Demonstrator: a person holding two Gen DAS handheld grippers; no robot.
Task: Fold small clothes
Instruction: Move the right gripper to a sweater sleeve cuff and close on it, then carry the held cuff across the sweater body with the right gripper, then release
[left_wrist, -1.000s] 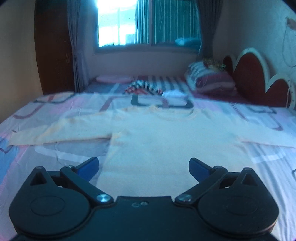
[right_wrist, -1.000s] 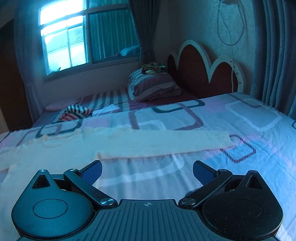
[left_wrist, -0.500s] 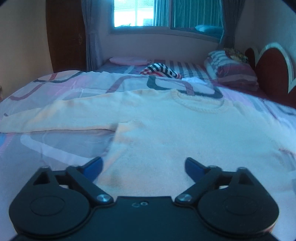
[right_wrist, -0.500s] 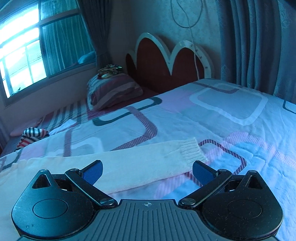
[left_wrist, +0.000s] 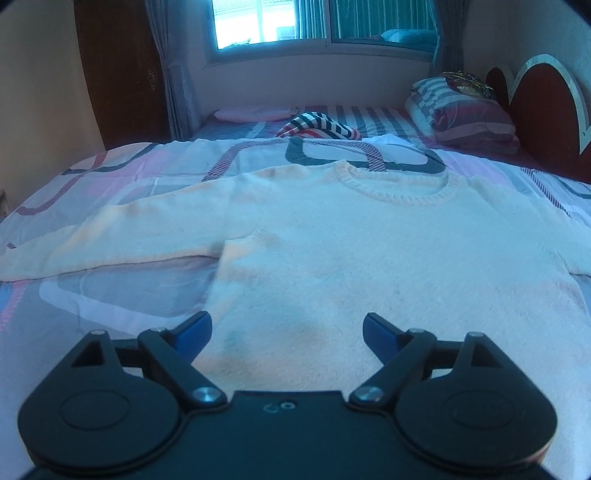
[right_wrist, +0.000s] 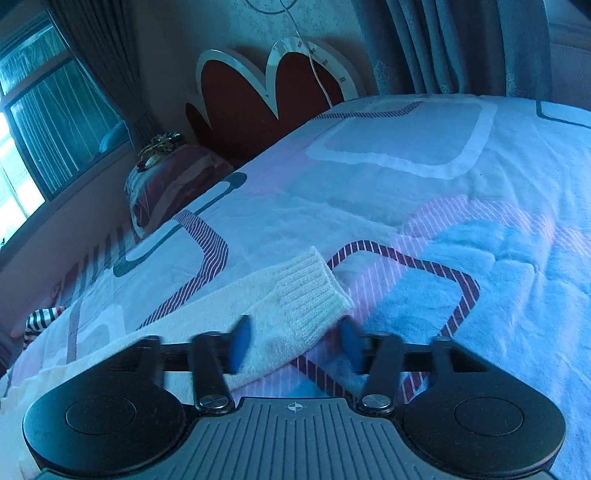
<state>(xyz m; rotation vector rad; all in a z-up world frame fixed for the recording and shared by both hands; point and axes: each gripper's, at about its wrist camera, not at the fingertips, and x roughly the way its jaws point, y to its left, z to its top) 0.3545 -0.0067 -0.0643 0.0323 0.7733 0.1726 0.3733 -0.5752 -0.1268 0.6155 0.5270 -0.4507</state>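
Note:
A cream knit sweater lies flat on the bed, front up, sleeves spread to both sides. My left gripper is open and empty, low over the sweater's lower body near the left side seam. In the right wrist view the sweater's right sleeve ends in a ribbed cuff. My right gripper is partly closed, its blue pads on either side of the sleeve just behind the cuff, with a gap still showing between them.
The patterned bedspread covers the bed. A striped garment and a pink pillow lie beyond the sweater. Striped pillows rest by the red headboard. A window is at the far wall.
My right gripper moved down and forward to the right cuff, and its jaws narrowed around the sleeve. My left gripper dropped lower and closer over the sweater body, still open.

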